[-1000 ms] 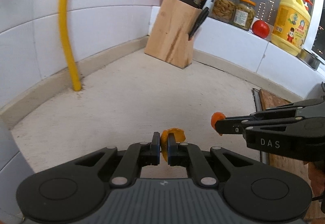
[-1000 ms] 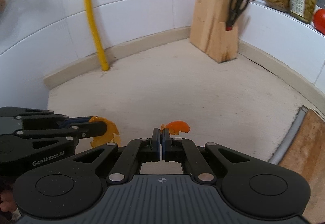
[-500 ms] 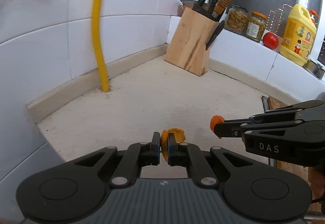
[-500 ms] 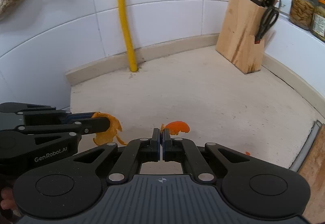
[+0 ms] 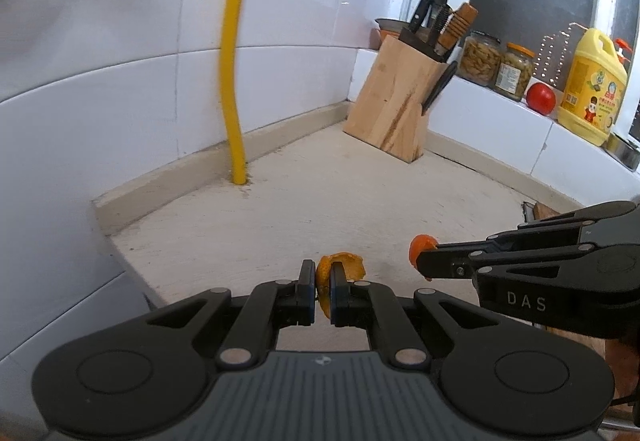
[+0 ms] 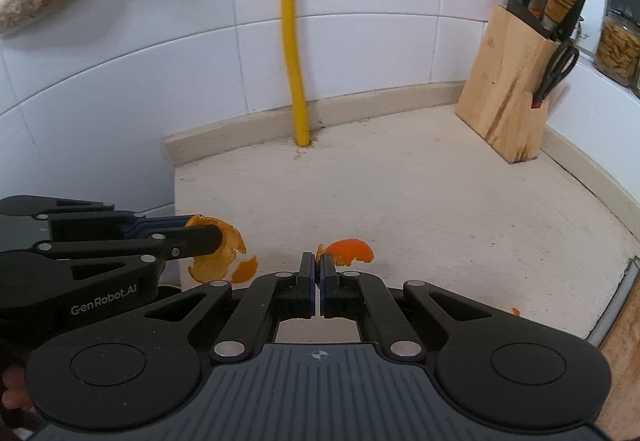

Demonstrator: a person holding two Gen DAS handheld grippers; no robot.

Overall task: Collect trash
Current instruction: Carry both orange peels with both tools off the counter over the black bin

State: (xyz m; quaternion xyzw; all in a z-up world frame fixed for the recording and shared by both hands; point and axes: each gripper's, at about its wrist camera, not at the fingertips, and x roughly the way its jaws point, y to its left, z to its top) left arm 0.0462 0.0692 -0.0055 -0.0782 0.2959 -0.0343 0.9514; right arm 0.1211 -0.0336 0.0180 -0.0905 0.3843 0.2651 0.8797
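Note:
My left gripper [image 5: 321, 273] is shut on a curled piece of orange peel [image 5: 347, 265] and holds it above the beige counter [image 5: 360, 193]. It also shows in the right wrist view [image 6: 200, 239], with its larger peel [image 6: 222, 257] hanging from the tips. My right gripper [image 6: 319, 261] is shut on a smaller orange peel [image 6: 352, 249]. In the left wrist view it [image 5: 424, 261] comes in from the right with that peel [image 5: 420, 243] at its tip. Both are held near the counter's left edge.
A yellow pipe [image 5: 234, 81] runs up the tiled wall. A wooden knife block [image 5: 396, 113] stands in the corner. Jars [image 5: 480, 59], a tomato [image 5: 541, 99] and a yellow bottle [image 5: 592, 89] sit on the ledge. A wooden board [image 6: 624, 353] lies at right, an orange scrap [image 6: 515, 310] beside it.
Both grippers have moved back and to the left together, still holding their peels. The counter's left edge and the wall below it have come into view.

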